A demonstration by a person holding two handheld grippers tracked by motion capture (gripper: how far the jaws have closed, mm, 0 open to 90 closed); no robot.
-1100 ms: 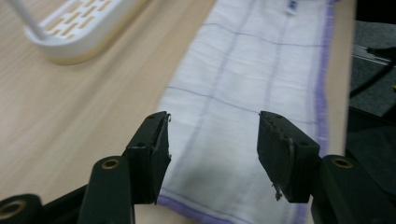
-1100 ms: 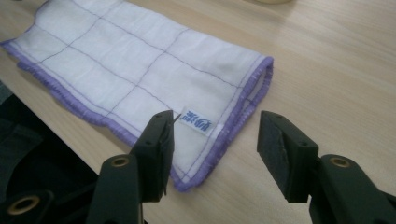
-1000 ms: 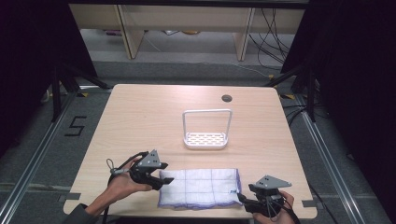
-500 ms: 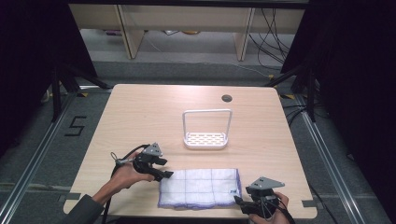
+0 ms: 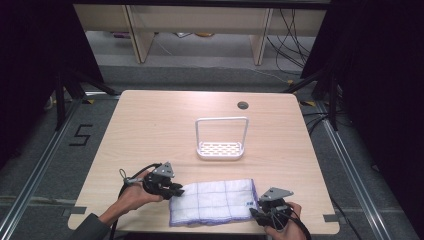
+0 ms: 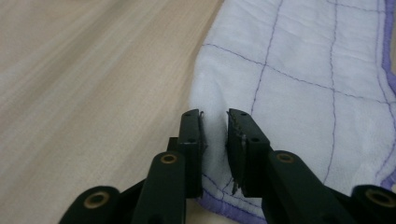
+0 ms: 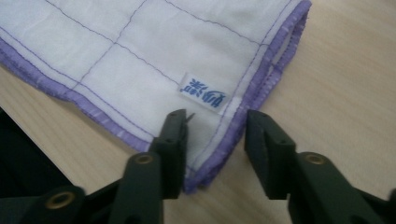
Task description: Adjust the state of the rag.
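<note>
Dishcloth (image 5: 212, 201) looks soft and limp; we'd pinch its near corners, where our left gripper (image 6: 215, 135) and right gripper (image 7: 215, 135) straddle the hem, jaws spread.

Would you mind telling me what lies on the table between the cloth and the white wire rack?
Nothing: in the high view, bare wooden table separates the cloth from the white wire rack.

"5" on floor (image 5: 81, 135), blue characters on cloth label (image 7: 204, 92)
</note>
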